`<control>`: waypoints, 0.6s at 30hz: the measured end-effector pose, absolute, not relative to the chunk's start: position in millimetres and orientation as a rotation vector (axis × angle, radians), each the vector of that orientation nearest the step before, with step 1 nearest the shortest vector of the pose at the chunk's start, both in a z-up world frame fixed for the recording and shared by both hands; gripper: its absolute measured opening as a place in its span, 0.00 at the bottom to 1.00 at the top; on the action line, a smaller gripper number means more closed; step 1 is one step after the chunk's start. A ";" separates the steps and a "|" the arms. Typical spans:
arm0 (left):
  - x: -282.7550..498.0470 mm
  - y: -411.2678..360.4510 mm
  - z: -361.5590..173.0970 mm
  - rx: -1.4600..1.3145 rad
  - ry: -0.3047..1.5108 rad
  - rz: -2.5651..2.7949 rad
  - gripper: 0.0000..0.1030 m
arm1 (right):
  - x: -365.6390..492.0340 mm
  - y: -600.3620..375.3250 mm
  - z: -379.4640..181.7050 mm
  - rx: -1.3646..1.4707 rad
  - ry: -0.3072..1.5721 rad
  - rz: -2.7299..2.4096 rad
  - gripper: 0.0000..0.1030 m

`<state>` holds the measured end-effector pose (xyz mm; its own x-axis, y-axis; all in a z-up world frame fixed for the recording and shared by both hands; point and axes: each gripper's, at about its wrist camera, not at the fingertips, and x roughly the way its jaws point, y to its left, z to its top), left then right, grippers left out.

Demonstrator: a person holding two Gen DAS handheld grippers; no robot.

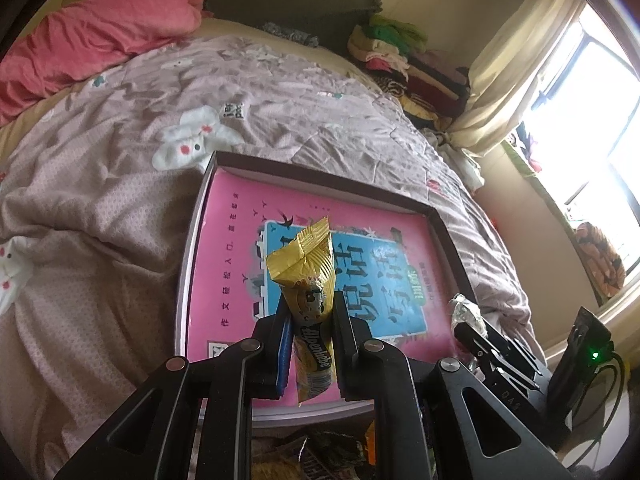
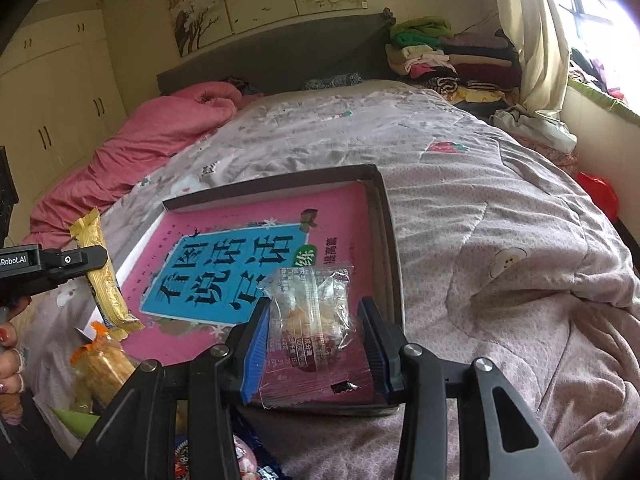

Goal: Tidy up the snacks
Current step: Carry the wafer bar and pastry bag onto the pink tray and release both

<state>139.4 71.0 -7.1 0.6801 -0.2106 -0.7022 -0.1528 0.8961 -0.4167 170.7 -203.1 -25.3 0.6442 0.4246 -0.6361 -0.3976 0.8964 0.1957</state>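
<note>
Bedroom setting: your work surface is a bed point(image 2: 480, 208) under a grey-pink printed quilt, with a shallow dark-walled box tray point(image 2: 386, 216) lying on it, lined by a pink and blue book cover.

Nearest to you, at the foot edge of the bed below the tray's near wall, a loose pile of snack packets point(image 2: 100, 364) waits unsorted; an orange-topped packet shows at its left.

Your left gripper point(image 1: 308, 320) has its fingers point(image 1: 280, 344) closed firmly on a yellow wrapped snack bar point(image 1: 310, 280), gripped about mid-length, its crimped end pointing away from you. It is held in the air above the near half of the tray, clear of the liner, which I judge to be a carry toward placement.

Your right gripper point(image 2: 314, 320) has its fingers point(image 2: 254, 344) partly closed, pressing both sides of a clear-wrapped pastry packet point(image 2: 310, 312). The packet hangs over the tray's near right corner; I cannot tell whether its lower edge touches the liner.

The tray itself holds no snacks yet, so I judge the sorting to be at its start.

Farther off, a pink duvet point(image 2: 152, 140) lies along the left side of the bed, and folded clothes point(image 2: 448, 56) are stacked at the far right corner by the headboard.
</note>
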 end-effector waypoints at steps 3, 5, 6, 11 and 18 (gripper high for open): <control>140.3 70.2 -11.8 -0.467 0.843 -0.033 0.17 | 171.4 -203.5 -27.9 0.033 0.742 0.462 0.43; 140.2 70.2 -13.7 -0.469 0.850 -0.036 0.17 | 170.9 -203.1 -28.4 0.031 0.743 0.463 0.43; 139.8 70.6 -14.1 -0.470 0.850 -0.035 0.17 | 170.2 -203.0 -28.5 0.028 0.742 0.461 0.43; 139.9 69.9 -14.9 -0.470 0.861 -0.038 0.17 | 168.8 -202.8 -28.0 0.030 0.741 0.463 0.43; 141.2 66.6 -21.1 -0.462 0.888 -0.043 0.18 | 163.7 -205.3 -26.6 0.028 0.736 0.468 0.44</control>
<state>141.2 66.6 -21.1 0.6369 -0.2246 -0.7375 -0.1521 0.9012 -0.4058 163.7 -205.3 -26.6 0.6431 0.4201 -0.6403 -0.4009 0.8970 0.1859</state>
